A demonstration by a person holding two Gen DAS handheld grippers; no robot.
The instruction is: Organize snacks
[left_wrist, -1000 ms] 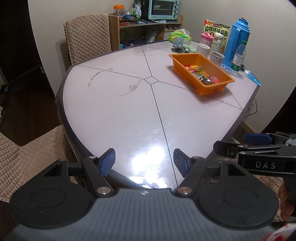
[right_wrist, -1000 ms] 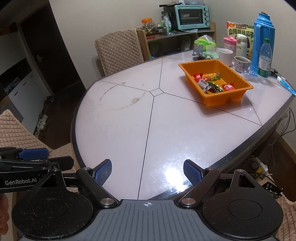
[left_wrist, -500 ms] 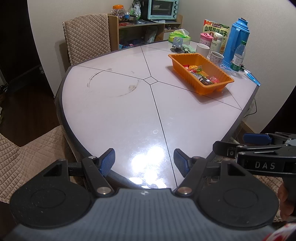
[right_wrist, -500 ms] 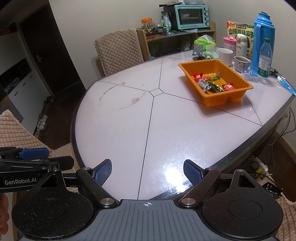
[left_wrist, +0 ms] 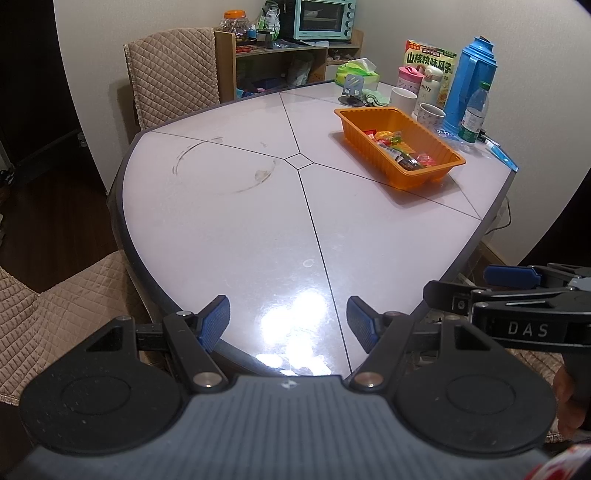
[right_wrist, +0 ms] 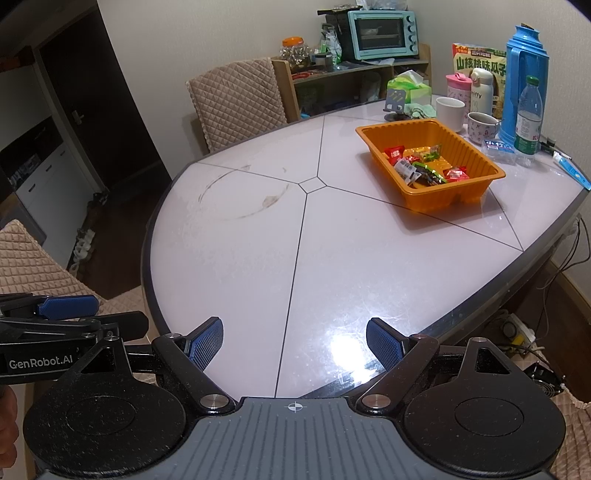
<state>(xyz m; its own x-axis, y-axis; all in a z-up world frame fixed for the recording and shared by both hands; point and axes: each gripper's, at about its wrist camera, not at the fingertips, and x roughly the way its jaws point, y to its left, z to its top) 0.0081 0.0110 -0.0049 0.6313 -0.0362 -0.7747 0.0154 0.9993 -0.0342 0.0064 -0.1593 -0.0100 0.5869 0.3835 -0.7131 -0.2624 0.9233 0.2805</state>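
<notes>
An orange tray (left_wrist: 373, 147) (right_wrist: 461, 184) stands on the far right part of the white table (left_wrist: 240, 221) (right_wrist: 240, 258). Several wrapped snacks (left_wrist: 400, 151) (right_wrist: 424, 166) lie inside it. My left gripper (left_wrist: 288, 321) hangs open over the table's near edge, nothing between its blue pads. My right gripper (right_wrist: 295, 343) is open too, likewise empty, over the same near edge. Each gripper shows at the side of the other's view: the right gripper (left_wrist: 509, 291) at the right, the left gripper (right_wrist: 70, 314) at the left.
Behind the tray stand a blue thermos (right_wrist: 522, 81), a water bottle (right_wrist: 529, 116), mugs (right_wrist: 450, 112), a snack bag (right_wrist: 480, 62) and a tissue box (right_wrist: 408, 90). A quilted chair (right_wrist: 236, 99) and a shelf with a teal oven (right_wrist: 382, 33) sit beyond the table.
</notes>
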